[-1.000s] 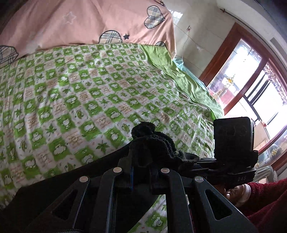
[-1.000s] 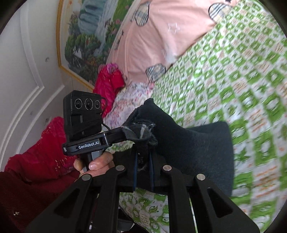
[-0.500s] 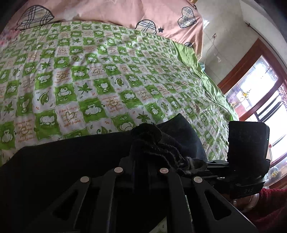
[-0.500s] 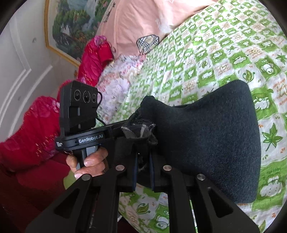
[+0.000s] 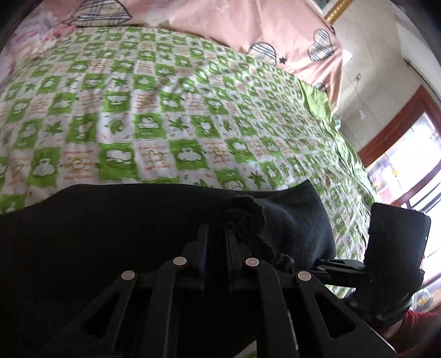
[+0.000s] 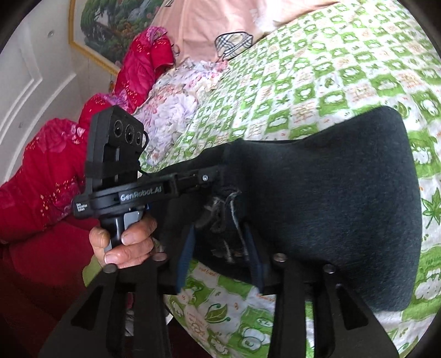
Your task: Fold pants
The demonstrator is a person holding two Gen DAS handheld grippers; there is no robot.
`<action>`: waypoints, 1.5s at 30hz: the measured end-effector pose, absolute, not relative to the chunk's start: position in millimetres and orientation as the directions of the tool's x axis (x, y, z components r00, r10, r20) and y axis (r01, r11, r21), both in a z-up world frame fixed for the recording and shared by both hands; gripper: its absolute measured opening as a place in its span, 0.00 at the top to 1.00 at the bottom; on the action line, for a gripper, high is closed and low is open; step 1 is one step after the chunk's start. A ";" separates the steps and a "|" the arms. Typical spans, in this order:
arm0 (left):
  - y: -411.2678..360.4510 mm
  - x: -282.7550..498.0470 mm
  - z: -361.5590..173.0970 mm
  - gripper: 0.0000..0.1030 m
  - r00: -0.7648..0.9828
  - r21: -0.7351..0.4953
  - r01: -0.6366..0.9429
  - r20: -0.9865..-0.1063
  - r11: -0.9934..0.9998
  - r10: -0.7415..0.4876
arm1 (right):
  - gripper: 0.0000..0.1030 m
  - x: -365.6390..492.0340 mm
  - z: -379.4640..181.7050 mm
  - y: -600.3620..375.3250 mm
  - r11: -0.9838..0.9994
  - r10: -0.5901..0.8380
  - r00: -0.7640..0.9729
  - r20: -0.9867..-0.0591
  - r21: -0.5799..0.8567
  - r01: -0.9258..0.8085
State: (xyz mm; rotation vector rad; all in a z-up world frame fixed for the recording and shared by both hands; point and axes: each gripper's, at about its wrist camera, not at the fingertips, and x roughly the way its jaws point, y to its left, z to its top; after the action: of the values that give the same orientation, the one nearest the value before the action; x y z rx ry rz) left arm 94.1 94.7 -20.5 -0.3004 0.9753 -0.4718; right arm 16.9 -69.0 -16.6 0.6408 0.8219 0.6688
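Mid-fold, judging by the lie of things: black pants [image 5: 115,236] spread low over the green-checked bedsheet [image 5: 165,115], one bunched edge pinched in the closed left gripper [image 5: 217,234]; right gripper [image 6: 220,234] with fingers parted around the frayed edge next to it, apparently letting go. Next move likely: lay the carried edge flat, release left too, then smooth and regrip for the next fold. No containers visible; only a pink quilt [image 5: 220,22] and red bedding [image 6: 49,170] beyond.
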 end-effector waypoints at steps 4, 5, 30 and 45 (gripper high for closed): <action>116.9 78.0 -9.6 0.90 0.542 -0.444 0.169 -0.704 0.880 -0.459 | 0.53 13.2 -6.3 -61.1 0.651 0.727 0.516 -0.453 0.695 -0.305; 122.6 73.9 -7.7 0.86 0.557 -0.443 0.149 -0.701 0.884 -0.445 | 0.53 12.4 -4.7 -59.8 0.653 0.726 0.517 -0.454 0.692 -0.309; 262.1 -74.4 -7.1 0.66 0.718 -0.507 -0.310 -0.679 0.804 -0.152 | 0.36 73.8 40.0 38.8 0.583 0.812 0.366 -0.454 0.650 -0.487; 317.9 -101.4 -20.0 0.64 0.714 -0.539 -0.455 -0.697 0.709 -0.072 | 0.36 119.8 58.2 104.7 0.547 0.829 0.275 -0.487 0.604 -0.580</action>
State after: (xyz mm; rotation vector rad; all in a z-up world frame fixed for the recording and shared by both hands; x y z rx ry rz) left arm -101.4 317.9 -20.0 -0.7681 0.7604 0.2370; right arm 119.8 104.7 58.2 0.3361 0.8641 0.9709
